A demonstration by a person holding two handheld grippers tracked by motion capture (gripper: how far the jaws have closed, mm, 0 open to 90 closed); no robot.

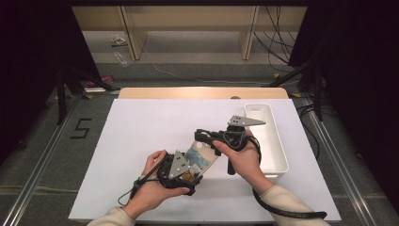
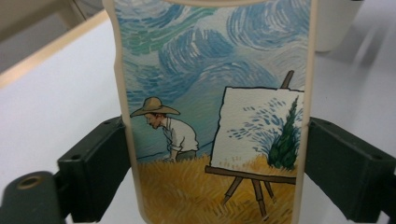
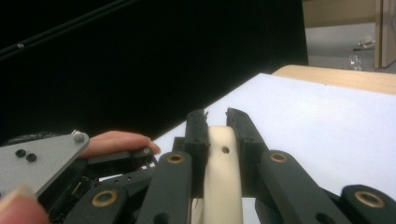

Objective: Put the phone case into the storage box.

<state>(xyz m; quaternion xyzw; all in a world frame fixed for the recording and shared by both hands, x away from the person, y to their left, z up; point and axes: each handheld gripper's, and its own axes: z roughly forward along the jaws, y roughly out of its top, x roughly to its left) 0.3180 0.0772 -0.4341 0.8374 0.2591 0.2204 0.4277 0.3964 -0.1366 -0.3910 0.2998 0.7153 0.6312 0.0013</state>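
Cream plastic edges a phone case printed with a painted scene, and in the high view it is held above the white tabletop, just left of the long white bin that serves here as the landmark. The left claw clamps the case's near end; the right claw clamps its far end, closer to the bin. Both hands sit near the tabletop's front edge, well left of the bin's near end.

From the left gripper view, the case stands upright between two black jaws, one pressed against each long side. Its picture shows a man in a straw hat, an easel with a canvas, yellow wheat and swirling blue sky. White tabletop lies behind it.

From the right gripper view, the jaws are pinched on the case's thin cream rim, seen edge-on. The left claw's grey plate and a fingertip lie beside it.
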